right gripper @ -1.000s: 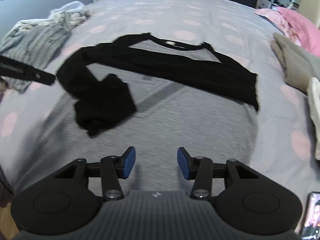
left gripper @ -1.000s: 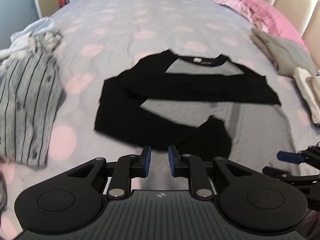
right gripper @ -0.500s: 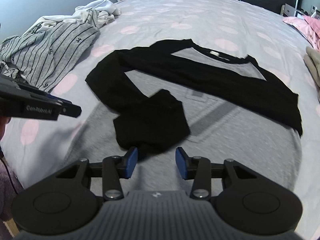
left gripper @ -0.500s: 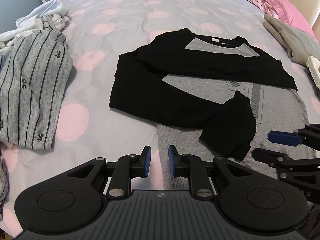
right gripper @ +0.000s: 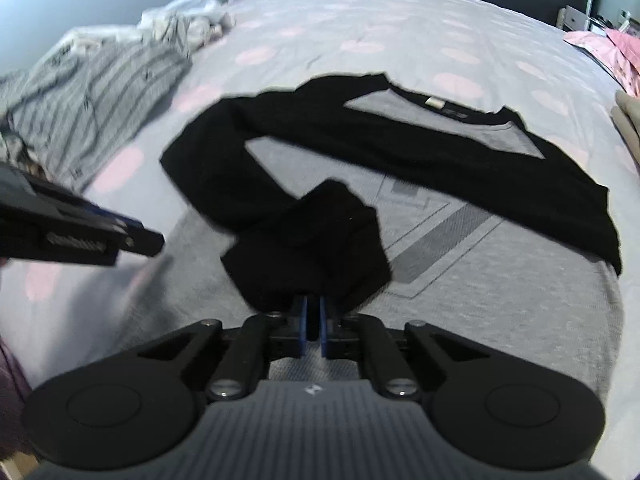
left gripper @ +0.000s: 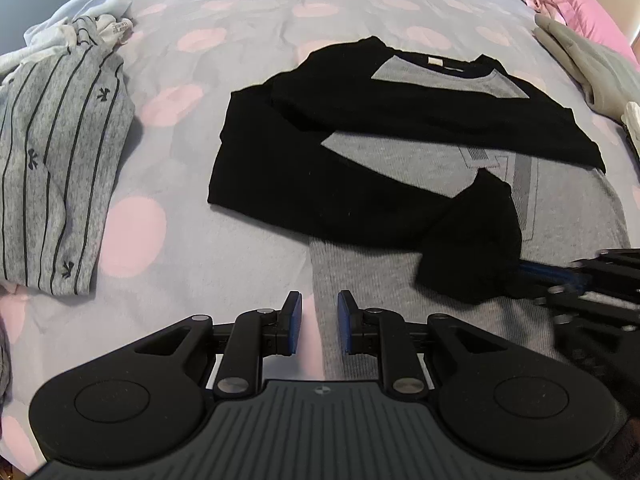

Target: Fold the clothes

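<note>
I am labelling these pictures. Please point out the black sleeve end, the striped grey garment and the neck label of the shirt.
black sleeve end [right gripper: 308, 252]: right wrist view, middle of the bunched cuff.
striped grey garment [left gripper: 60, 160]: left wrist view, its flat middle.
neck label [left gripper: 435, 62]: left wrist view, the pale tag inside the collar.

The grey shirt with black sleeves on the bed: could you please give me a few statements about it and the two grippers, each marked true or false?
1. The grey shirt lies spread on a bedspread with pink dots. True.
2. Both black sleeves are stretched straight out to the sides. False: they are folded across the shirt's body.
3. The right gripper is at the bunched sleeve cuff. True: its jaws are closing on the cuff's near edge.
4. The left gripper is clamped on the collar. False: its narrow gap holds nothing, over the shirt's near left edge.
5. A striped grey garment lies left of the shirt. True.
</note>
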The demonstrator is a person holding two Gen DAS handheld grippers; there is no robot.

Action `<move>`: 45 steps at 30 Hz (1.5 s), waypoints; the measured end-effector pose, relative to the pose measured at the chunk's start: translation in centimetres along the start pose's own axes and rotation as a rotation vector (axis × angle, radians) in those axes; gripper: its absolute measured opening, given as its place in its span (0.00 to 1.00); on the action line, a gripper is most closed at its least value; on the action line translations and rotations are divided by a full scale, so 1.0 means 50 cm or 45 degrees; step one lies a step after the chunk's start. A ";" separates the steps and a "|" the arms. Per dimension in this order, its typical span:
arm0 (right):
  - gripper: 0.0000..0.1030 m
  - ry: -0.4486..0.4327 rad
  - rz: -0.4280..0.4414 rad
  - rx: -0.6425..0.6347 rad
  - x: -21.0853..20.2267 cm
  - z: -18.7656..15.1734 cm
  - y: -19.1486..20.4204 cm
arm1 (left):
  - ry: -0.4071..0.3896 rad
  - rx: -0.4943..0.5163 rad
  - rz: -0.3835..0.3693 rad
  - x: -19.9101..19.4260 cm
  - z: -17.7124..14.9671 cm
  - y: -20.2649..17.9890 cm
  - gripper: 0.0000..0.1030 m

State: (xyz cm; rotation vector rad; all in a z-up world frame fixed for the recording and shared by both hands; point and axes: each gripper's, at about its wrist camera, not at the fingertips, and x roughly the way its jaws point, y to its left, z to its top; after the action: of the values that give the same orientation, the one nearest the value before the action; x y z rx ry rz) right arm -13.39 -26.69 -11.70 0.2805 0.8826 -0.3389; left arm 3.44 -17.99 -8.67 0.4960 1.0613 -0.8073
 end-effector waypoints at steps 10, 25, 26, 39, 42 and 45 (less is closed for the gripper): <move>0.07 -0.023 -0.070 -0.012 -0.104 0.028 -0.040 | 0.028 0.011 0.004 0.009 0.015 -0.016 0.17; 0.06 -0.357 -0.179 -0.015 -0.245 0.218 -0.191 | -0.074 0.012 0.014 0.030 0.031 -0.002 0.17; 0.06 -0.377 -0.177 0.009 -0.250 0.225 -0.203 | -0.088 -0.005 0.010 0.033 0.035 0.004 0.17; 0.07 -0.470 -0.094 0.239 -0.253 0.287 -0.293 | -0.187 -0.009 -0.018 0.072 0.134 -0.010 0.18; 0.07 -0.472 -0.090 0.235 -0.248 0.292 -0.293 | -0.182 0.002 0.003 0.093 0.149 -0.020 0.18; 0.06 -0.468 -0.086 0.237 -0.240 0.291 -0.297 | -0.163 0.031 0.076 0.105 0.155 -0.033 0.12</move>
State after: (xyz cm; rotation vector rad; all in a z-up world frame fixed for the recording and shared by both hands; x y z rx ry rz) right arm -16.18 -43.58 5.09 0.3479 0.4994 -0.5182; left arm 7.86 -26.26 -10.13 0.4882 0.9152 -0.7896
